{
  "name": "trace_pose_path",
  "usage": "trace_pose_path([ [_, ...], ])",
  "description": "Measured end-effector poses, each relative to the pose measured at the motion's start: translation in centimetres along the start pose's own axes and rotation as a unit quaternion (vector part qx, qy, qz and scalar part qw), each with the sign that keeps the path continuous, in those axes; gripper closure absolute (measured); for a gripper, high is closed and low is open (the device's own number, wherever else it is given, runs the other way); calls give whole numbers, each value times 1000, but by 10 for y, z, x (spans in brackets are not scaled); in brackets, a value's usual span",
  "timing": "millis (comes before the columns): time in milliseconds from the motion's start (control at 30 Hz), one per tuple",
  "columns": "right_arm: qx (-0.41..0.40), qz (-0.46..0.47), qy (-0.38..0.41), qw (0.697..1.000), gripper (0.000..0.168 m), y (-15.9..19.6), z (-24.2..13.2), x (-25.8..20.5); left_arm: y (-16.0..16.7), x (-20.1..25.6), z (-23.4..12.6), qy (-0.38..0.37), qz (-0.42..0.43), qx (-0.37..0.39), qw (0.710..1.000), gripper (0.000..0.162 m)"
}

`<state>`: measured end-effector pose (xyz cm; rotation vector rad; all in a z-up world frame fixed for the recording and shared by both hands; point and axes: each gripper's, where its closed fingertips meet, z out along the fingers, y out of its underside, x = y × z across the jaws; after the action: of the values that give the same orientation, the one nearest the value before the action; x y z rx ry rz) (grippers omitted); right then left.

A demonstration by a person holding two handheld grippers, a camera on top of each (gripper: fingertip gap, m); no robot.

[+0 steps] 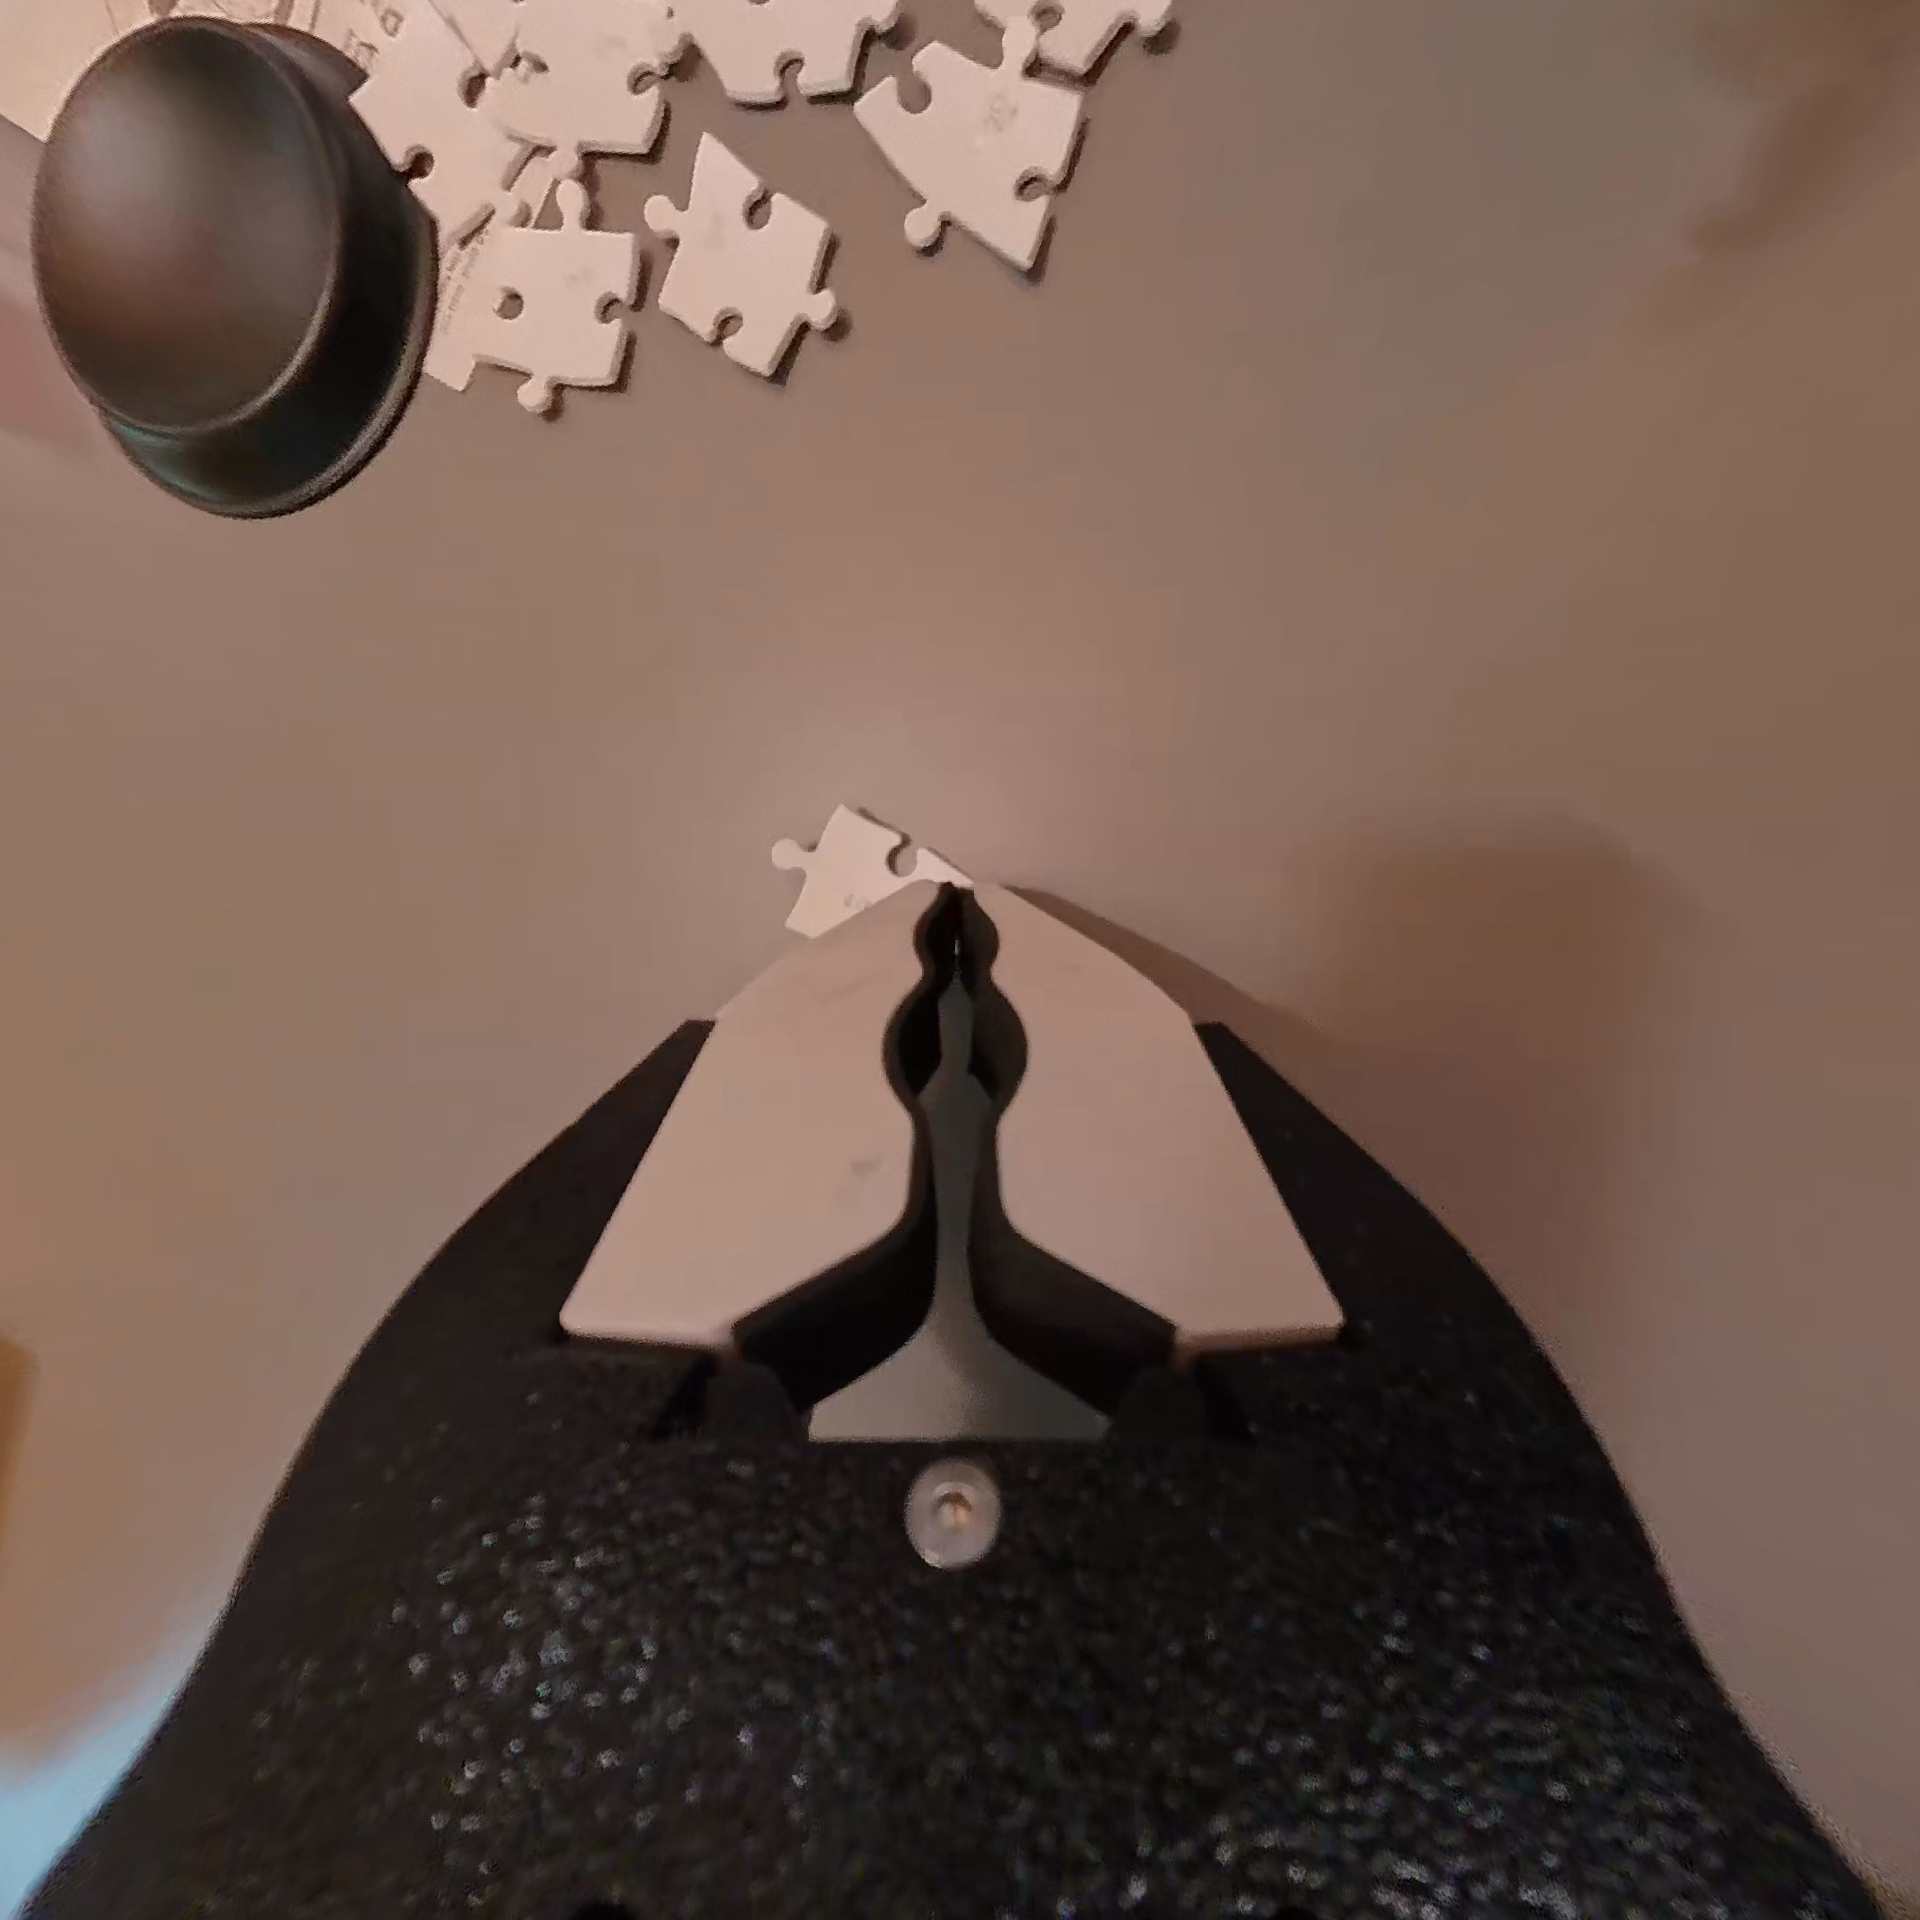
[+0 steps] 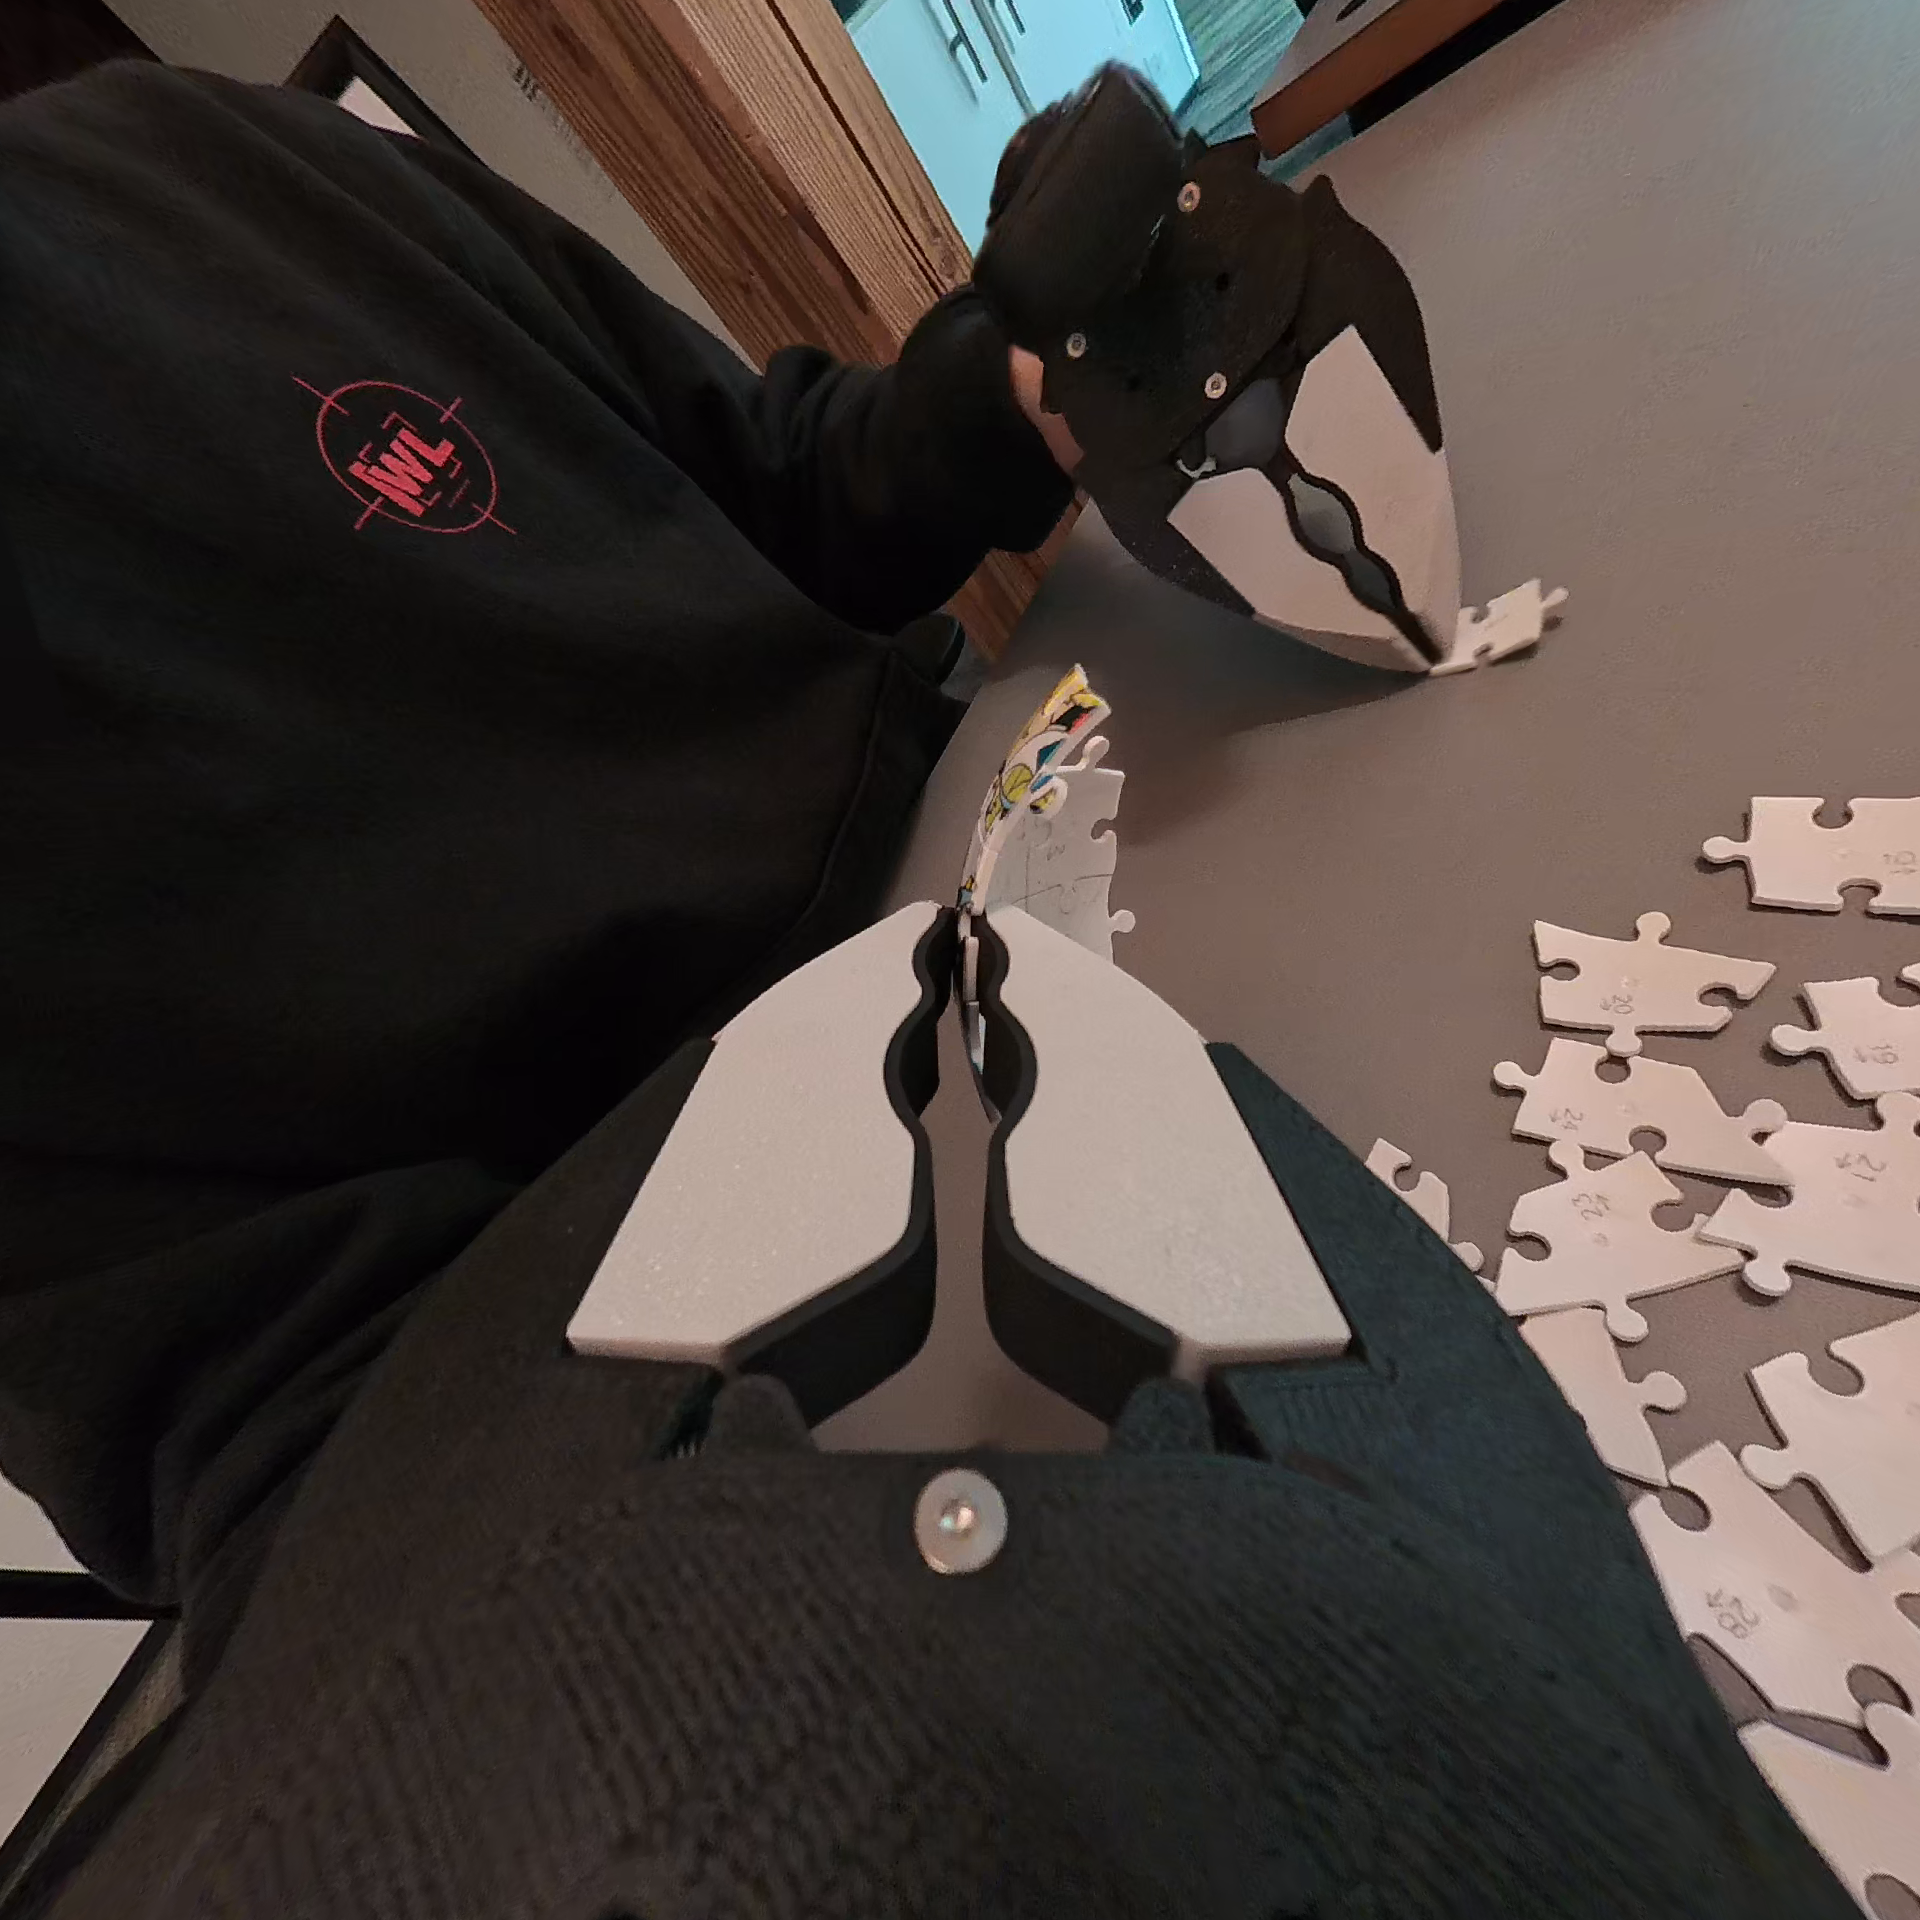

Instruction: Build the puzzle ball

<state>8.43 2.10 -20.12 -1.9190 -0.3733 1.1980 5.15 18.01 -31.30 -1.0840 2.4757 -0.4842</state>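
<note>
My left gripper (image 1: 958, 902) is shut on the edge of a single white puzzle piece (image 1: 836, 878) that lies low on the grey table (image 1: 1143, 571). The right wrist view shows this gripper (image 2: 1418, 649) farther off, tips down at the piece (image 2: 1496, 629). My right gripper (image 2: 961, 920) is shut on a curved section of joined pieces (image 2: 1049, 842). It holds the section upright above the table's near edge, printed side to the left, white back to the right. Several loose white pieces (image 2: 1652, 1101) lie face down, also in the left wrist view (image 1: 743, 270).
A black round stand (image 1: 218, 270) sits by the loose pieces at the upper left of the left wrist view. A person in a black sweater (image 2: 416, 727) fills the left of the right wrist view, with a wooden post (image 2: 748, 135) behind. One gripper's finger ends stand about 20 centimeters off the other's.
</note>
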Motion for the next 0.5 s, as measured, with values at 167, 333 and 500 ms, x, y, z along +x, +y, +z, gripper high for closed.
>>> trace_pose_path([
  [167, 0, -1, 1, 1000, 166, 0, 0, 0, -15, -3, -17, -29, 55, 65, 996, 162],
  [333, -2, -1, 1, 1000, 165, 0, 0, 0, -15, -9, -32, -70, 132, 104, 983, 146],
  [500, -1, 0, 1, 1000, 166, 0, 0, 1, 0, -7, -18, -89, 168, 54, 980, 125],
])
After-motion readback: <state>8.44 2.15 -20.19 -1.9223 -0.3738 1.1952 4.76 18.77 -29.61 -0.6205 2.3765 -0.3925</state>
